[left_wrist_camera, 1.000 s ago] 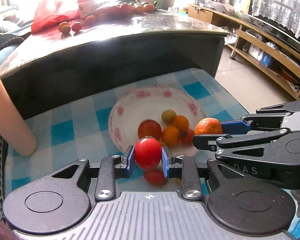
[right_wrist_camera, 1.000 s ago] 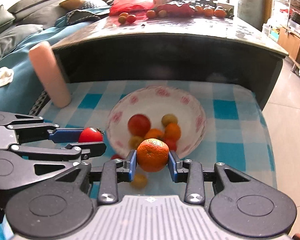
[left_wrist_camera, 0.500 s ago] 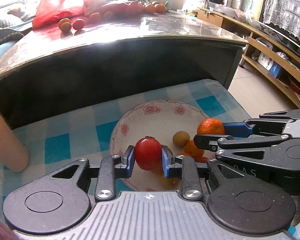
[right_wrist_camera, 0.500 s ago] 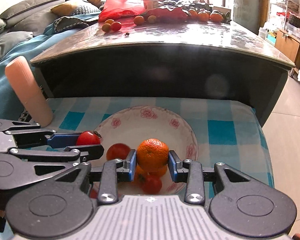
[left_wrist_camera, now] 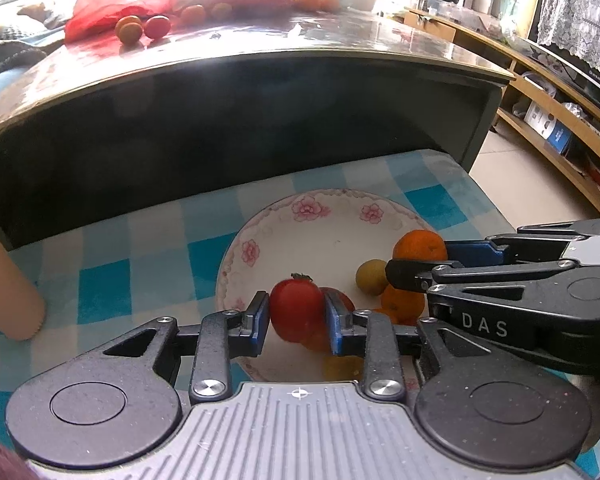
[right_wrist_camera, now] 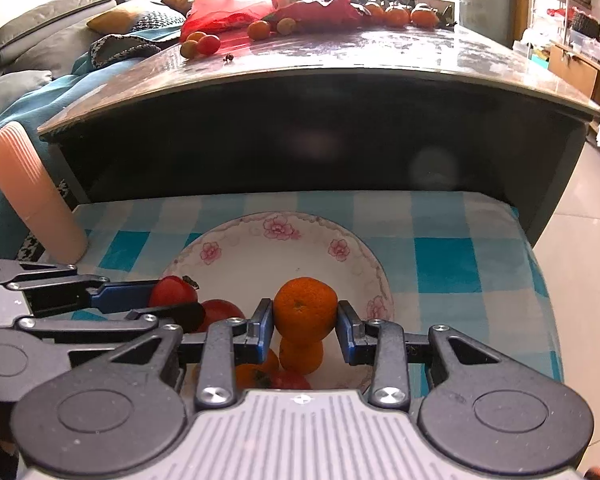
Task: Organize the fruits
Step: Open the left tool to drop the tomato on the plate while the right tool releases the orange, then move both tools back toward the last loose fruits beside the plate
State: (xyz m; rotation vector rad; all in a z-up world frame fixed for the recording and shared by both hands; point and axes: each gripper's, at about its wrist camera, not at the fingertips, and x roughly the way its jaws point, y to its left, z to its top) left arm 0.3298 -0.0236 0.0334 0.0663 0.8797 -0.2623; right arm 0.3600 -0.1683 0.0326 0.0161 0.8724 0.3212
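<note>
My left gripper (left_wrist_camera: 296,316) is shut on a red tomato (left_wrist_camera: 294,308) and holds it over the near rim of a white floral bowl (left_wrist_camera: 284,220). My right gripper (right_wrist_camera: 305,322) is shut on an orange mandarin (right_wrist_camera: 305,310) above the same bowl (right_wrist_camera: 260,240). Each gripper shows in the other's view, the right one (left_wrist_camera: 420,260) with its mandarin, the left one (right_wrist_camera: 168,300) with its tomato. In the bowl lie a yellow-green fruit (left_wrist_camera: 371,277), mandarins (right_wrist_camera: 300,356) and another tomato (right_wrist_camera: 220,312).
The bowl rests on a blue-and-white checked cloth (right_wrist_camera: 448,264). Behind it stands a dark table (right_wrist_camera: 340,60) with a red bag (right_wrist_camera: 228,4) and several loose fruits. A peach-coloured cylinder (right_wrist_camera: 32,196) stands at the left. Shelves (left_wrist_camera: 560,120) line the right.
Both grippers have moved forward over the bowl, each still holding its fruit. The bowl now lies closer beneath them and the table edge looms nearer.
</note>
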